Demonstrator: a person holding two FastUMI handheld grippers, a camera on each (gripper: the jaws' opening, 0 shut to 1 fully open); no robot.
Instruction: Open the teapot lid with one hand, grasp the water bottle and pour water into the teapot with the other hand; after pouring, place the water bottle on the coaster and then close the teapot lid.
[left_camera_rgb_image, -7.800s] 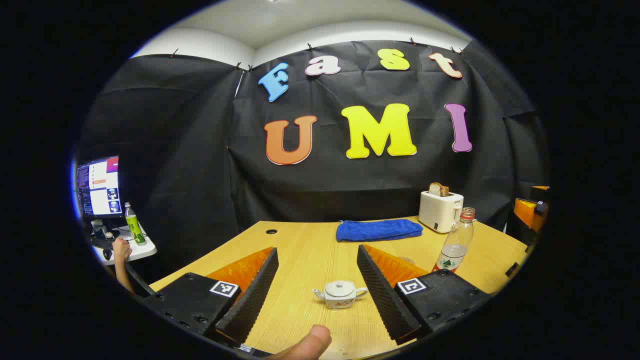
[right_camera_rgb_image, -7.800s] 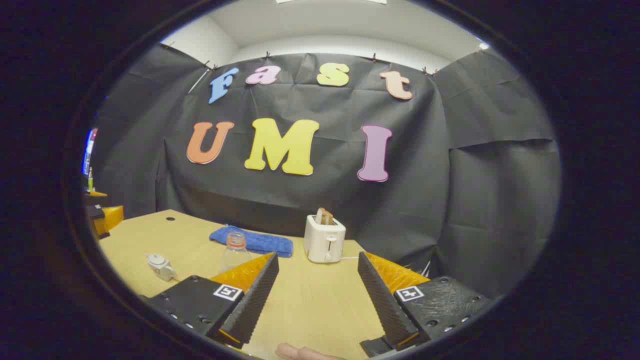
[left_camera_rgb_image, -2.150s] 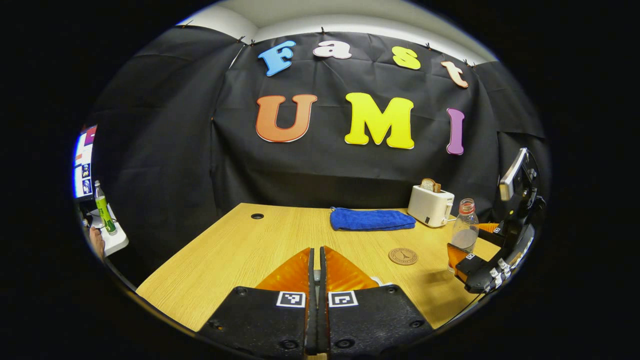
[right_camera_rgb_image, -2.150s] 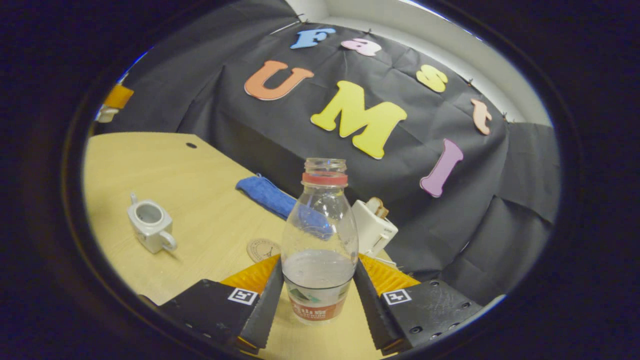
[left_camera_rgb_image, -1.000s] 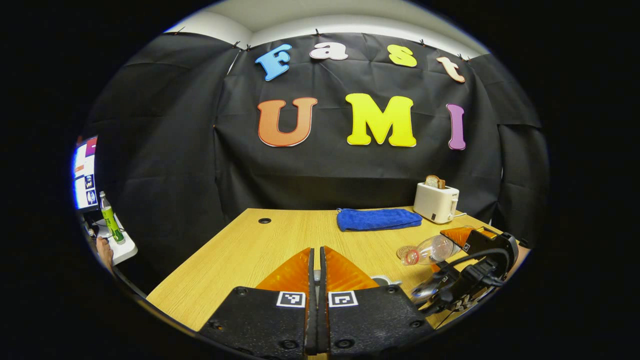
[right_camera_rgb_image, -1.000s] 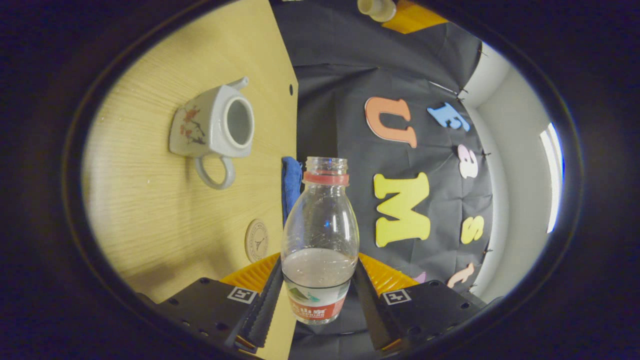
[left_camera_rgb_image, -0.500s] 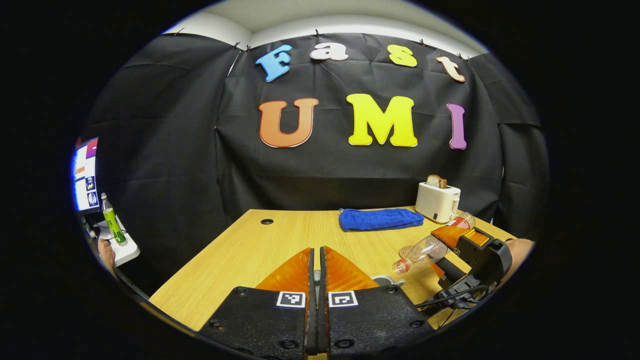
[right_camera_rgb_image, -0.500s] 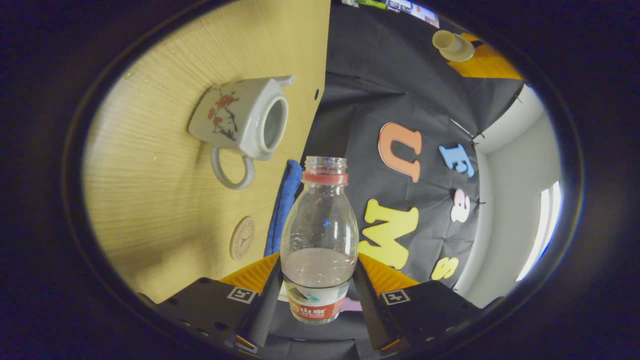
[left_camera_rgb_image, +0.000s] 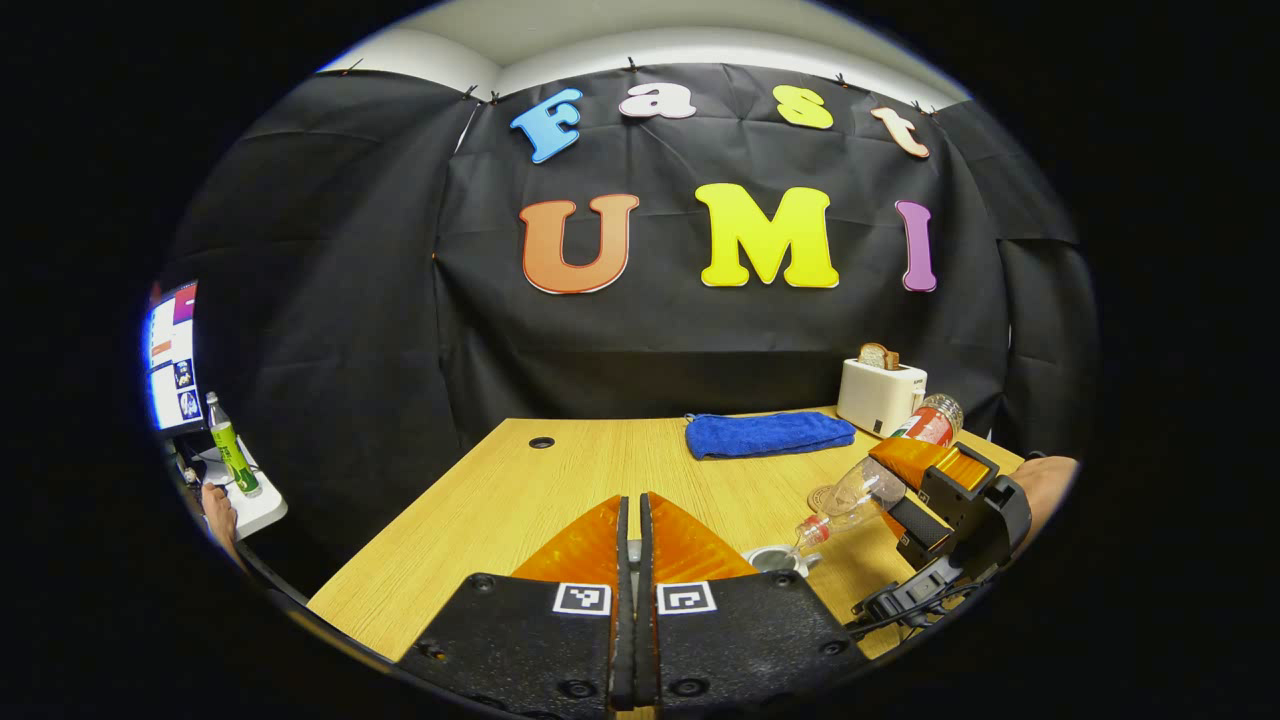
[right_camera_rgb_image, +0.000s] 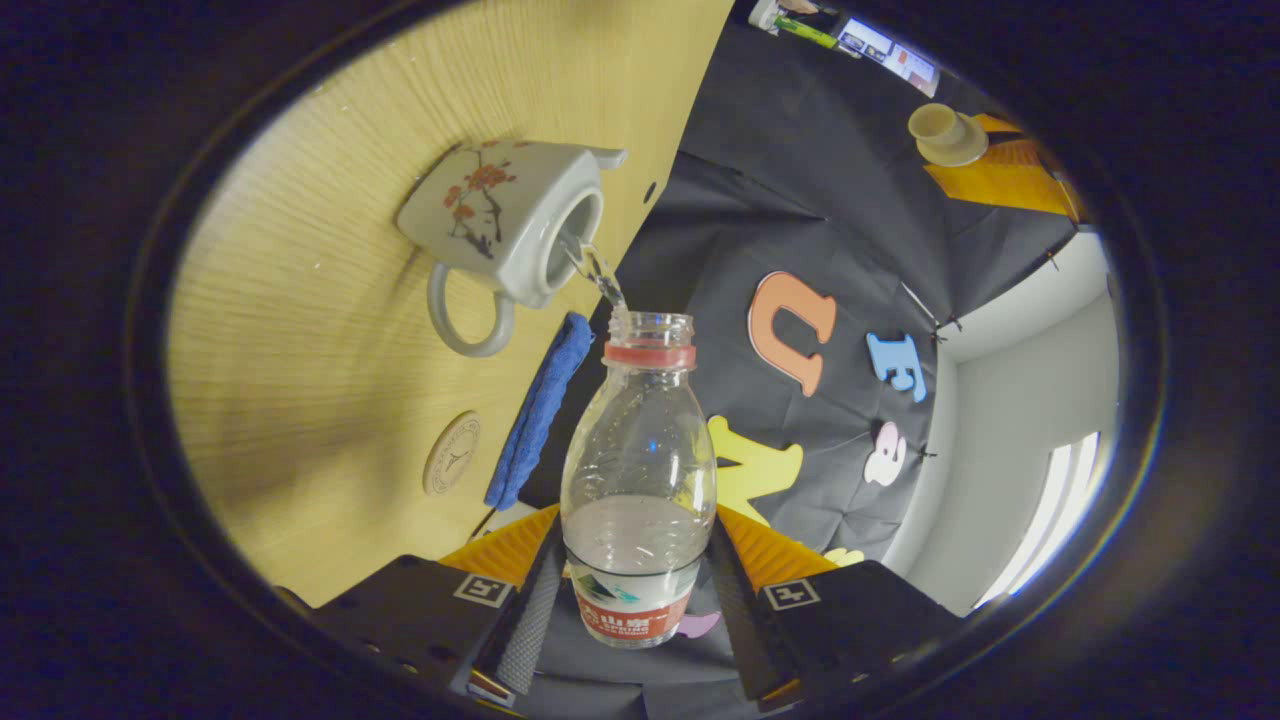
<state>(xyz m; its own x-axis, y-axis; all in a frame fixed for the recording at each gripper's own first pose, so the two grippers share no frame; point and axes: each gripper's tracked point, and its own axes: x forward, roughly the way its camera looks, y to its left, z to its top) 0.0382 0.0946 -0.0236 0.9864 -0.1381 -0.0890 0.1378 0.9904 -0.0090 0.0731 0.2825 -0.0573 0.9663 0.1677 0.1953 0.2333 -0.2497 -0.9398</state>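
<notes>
My right gripper (right_camera_rgb_image: 632, 540) is shut on a clear water bottle (right_camera_rgb_image: 640, 470) with a red neck ring, tipped mouth-down. A thin stream of water (right_camera_rgb_image: 598, 268) runs from its mouth into the open white teapot (right_camera_rgb_image: 500, 220), which has a red flower pattern and stands on the wooden table. In the left gripper view the tilted bottle (left_camera_rgb_image: 868, 486) points down at the teapot's opening (left_camera_rgb_image: 770, 558), just right of my left gripper (left_camera_rgb_image: 630, 545). That gripper is shut on the teapot lid (right_camera_rgb_image: 945, 135) and holds it in the air, apart from the pot. The round coaster (right_camera_rgb_image: 452, 452) lies bare beside the teapot.
A blue towel (left_camera_rgb_image: 768, 433) and a white toaster (left_camera_rgb_image: 880, 392) with toast sit at the back of the table (left_camera_rgb_image: 500, 490). Off the table's left edge stand a monitor (left_camera_rgb_image: 170, 355), a green bottle (left_camera_rgb_image: 228, 443) and a person's hand (left_camera_rgb_image: 215, 505).
The right gripper has tipped the bottle further and brought its mouth over the teapot; water now flows, where before none did. The left gripper has kept still with the lid.
</notes>
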